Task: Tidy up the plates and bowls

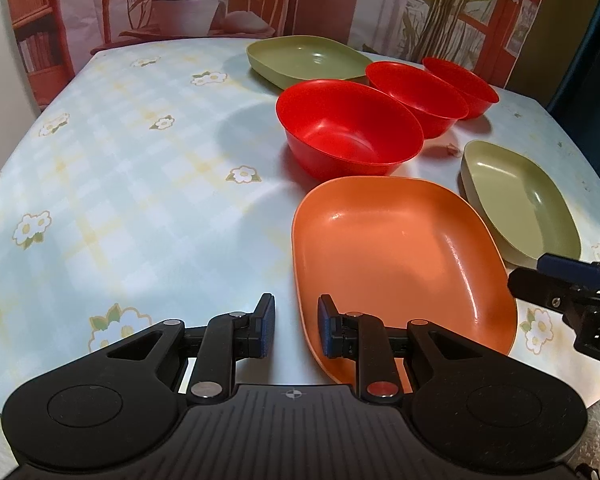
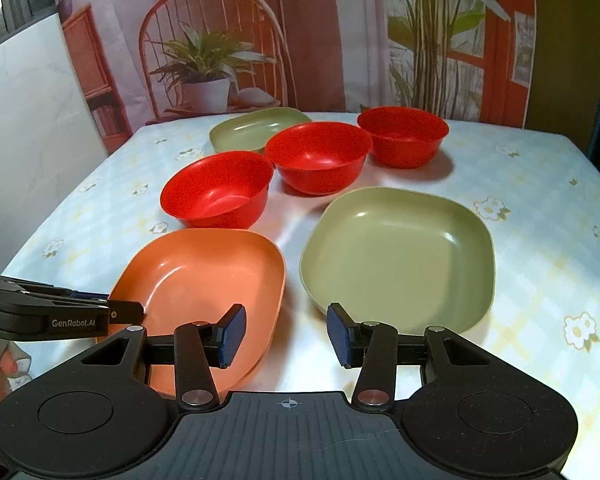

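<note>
On the table under a pale blue checked cloth with daisy prints (image 2: 540,240) sit 3 glossy red round plastic bowls in a diagonal row: the nearest (image 2: 216,190), the middle one (image 2: 318,158) and the farthest (image 2: 402,136). Behind them lies a shallow olive-green squarish plate (image 2: 256,128), and a second olive-green squarish plate (image 2: 396,256) sits nearer on the right, just beside a shallow orange squarish plate (image 2: 204,276). The left gripper (image 1: 296,326) stands at the orange plate's near-left rim, jaws a little apart with only the cloth showing between them (the rim lies just past its right finger). The right gripper (image 2: 286,334) hovers over the gap between the orange and near green plates, jaws spread, pinching nothing.
</note>
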The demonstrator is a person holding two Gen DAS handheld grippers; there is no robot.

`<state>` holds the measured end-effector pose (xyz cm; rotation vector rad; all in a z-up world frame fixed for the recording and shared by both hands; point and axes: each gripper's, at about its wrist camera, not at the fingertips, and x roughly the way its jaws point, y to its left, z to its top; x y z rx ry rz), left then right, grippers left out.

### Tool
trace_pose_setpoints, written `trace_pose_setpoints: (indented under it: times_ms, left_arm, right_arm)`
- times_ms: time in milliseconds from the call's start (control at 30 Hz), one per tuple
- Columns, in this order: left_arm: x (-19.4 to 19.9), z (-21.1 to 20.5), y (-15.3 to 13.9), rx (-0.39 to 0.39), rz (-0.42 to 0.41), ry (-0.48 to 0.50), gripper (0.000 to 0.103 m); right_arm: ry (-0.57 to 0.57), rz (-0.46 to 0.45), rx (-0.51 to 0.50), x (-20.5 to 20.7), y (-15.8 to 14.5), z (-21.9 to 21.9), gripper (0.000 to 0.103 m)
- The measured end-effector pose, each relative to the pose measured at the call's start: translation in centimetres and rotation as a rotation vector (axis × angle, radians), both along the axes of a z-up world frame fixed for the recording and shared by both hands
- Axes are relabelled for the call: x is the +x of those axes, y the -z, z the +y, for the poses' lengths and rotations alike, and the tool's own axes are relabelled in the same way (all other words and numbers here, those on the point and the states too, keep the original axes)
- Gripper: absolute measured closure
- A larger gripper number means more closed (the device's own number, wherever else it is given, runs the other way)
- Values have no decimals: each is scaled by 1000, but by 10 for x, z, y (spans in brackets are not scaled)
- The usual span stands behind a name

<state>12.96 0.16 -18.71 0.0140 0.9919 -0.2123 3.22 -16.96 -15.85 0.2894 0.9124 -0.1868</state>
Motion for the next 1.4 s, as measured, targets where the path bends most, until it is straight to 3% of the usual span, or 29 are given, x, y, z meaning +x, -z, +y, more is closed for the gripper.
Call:
trace_pose_setpoints:
  times_ms: [800,867,933,1400]
  left_arm:
    - [0,4,2,-31,-7,17,84]
    - [1,5,2,-36,-6,18,84]
    - [1,5,3,-39,-5,25,89]
    - [-10,-3,-21,7,-81,46,92]
  right_arm:
    - [-7,64,93,15,25,-2,79]
    - [-12,68,90,18,26,-2,82]
    - [-23,71,93,20,28,-1,95]
    - [-28,28,106,16,15,2,94]
